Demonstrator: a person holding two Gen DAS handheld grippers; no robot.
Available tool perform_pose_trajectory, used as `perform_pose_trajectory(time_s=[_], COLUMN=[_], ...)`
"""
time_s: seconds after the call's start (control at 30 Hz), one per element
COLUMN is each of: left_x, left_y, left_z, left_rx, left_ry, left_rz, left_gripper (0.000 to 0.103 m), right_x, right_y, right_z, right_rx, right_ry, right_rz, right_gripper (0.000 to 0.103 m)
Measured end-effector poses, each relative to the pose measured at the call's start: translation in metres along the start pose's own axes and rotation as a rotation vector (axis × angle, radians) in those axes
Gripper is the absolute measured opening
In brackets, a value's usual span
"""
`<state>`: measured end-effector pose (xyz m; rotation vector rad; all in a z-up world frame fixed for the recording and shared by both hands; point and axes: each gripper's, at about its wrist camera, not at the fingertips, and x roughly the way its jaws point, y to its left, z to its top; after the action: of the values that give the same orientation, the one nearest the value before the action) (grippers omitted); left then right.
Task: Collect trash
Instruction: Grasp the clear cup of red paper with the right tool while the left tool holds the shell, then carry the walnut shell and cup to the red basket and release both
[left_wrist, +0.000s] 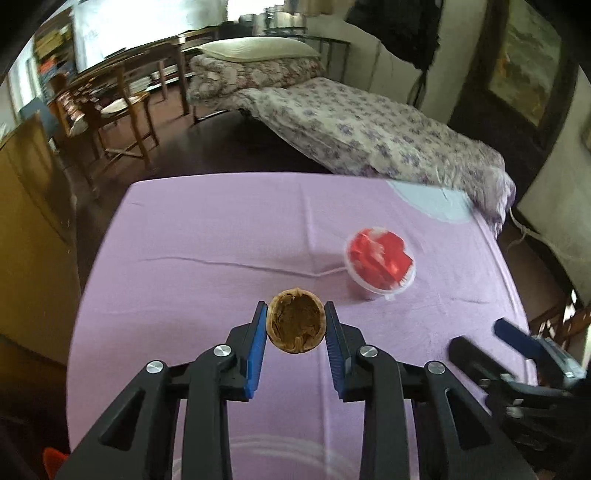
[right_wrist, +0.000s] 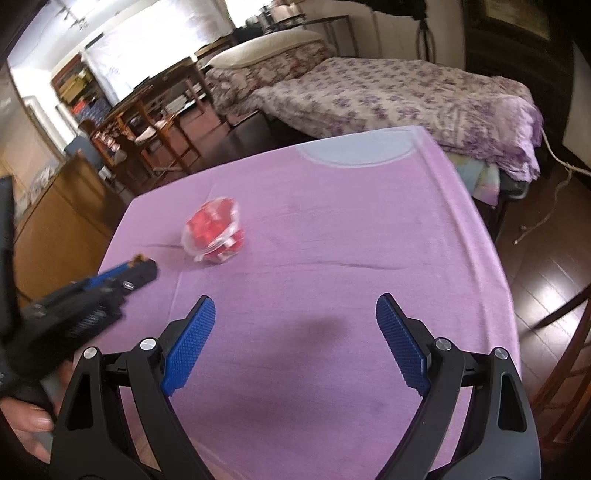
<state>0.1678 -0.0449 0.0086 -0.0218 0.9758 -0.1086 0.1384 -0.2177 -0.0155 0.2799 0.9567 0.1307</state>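
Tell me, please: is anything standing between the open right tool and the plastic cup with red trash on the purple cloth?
Nothing visible does. Bare purple cloth lies between the right tool and the plastic cup. The left tool, holding a walnut shell, is off to the side, not in that path.

Brown walnut shell (left_wrist: 296, 325), pink tablecloth (left_wrist: 221, 229), red-filled clear cup (left_wrist: 380, 264).

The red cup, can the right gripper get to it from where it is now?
Probably yes. The right gripper is open and empty, and only bare purple cloth lies between it and the red cup. The left gripper, holding a walnut shell, sits off to the side.
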Motion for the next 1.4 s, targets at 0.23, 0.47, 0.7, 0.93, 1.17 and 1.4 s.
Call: perform_pose_trajectory(time_s=[0.23, 0.47, 0.7, 0.93, 1.17, 1.4], left_x=[-0.021, -0.019, -0.020, -0.033, -0.066, -0.113], left_y=[0.044, 0.061, 0.063, 0.064, 0.070, 0.090], left_z=[-0.002, -0.003, -0.003, -0.005, -0.031, -0.074], left_rx=[-0.108, -0.132, -0.141, -0.156, -0.170, -0.183], left_ry=[-0.012, 0.000, -0.003, -0.021, -0.034, -0.062], left_rz=[0.015, 0.020, 0.016, 0.008, 0.008, 0.036], left_gripper=[0.030, 0.030, 0.030, 0.030, 0.030, 0.030], right_x=[0.033, 0.060, 0.069, 0.047, -0.002, -0.050], right_y=[0.035, 0.061, 0.080, 0.083, 0.094, 0.125], right_z=[0.019, 0.034, 0.038, 0.034, -0.001, -0.039], right_rx=[-0.093, -0.173, -0.248, -0.266, -0.278, -0.306], right_ry=[0.057, 0.054, 0.027, 0.004, 0.011, 0.015], right_rz=[0.000, -0.058, -0.129, -0.117, -0.061, 0.012], right_gripper=[0.086, 0.089, 0.066, 0.048, 0.048, 0.048])
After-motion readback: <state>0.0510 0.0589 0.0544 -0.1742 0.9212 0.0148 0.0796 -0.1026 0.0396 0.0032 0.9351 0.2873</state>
